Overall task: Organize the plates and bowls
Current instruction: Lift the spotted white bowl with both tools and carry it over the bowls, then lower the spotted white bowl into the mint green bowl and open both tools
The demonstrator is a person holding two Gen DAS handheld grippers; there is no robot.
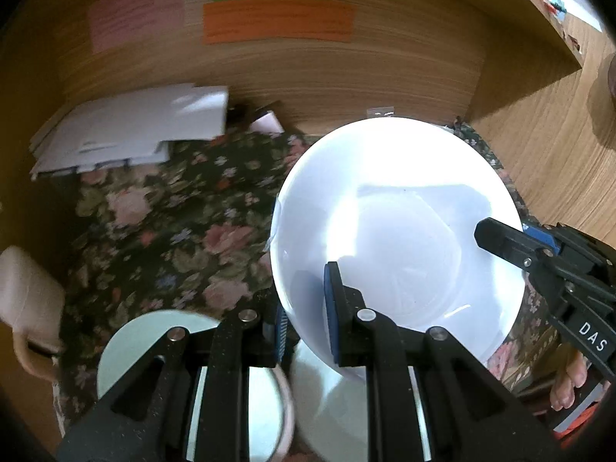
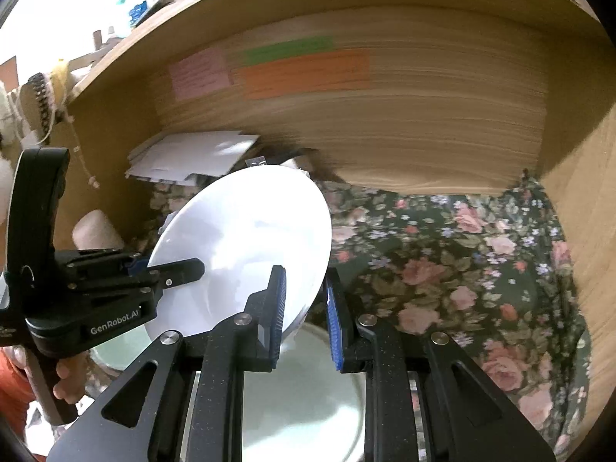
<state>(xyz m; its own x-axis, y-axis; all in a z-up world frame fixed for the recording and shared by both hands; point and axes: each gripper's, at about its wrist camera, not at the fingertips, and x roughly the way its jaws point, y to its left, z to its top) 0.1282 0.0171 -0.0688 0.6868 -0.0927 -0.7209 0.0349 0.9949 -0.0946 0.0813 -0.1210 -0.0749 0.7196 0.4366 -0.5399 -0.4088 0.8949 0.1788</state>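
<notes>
A white bowl [image 1: 396, 231] is held tilted above the floral cloth [image 1: 161, 231] inside a wooden cubby. My left gripper [image 1: 306, 308] is shut on its near rim. My right gripper [image 2: 306, 304] is shut on the opposite rim of the same bowl [image 2: 246, 246]; it shows in the left wrist view [image 1: 512, 246] at the right. The left gripper shows in the right wrist view [image 2: 173, 273] at the left. A pale plate [image 1: 142, 346] lies below the left gripper. Another white dish [image 2: 304, 396] lies under the bowl.
White papers [image 1: 127, 131] are stacked at the back left. A beige mug [image 1: 27, 300] stands at the left. Pink, green and orange notes [image 1: 277, 21] hang on the wooden back wall. The cloth [image 2: 462, 269] to the right bears nothing.
</notes>
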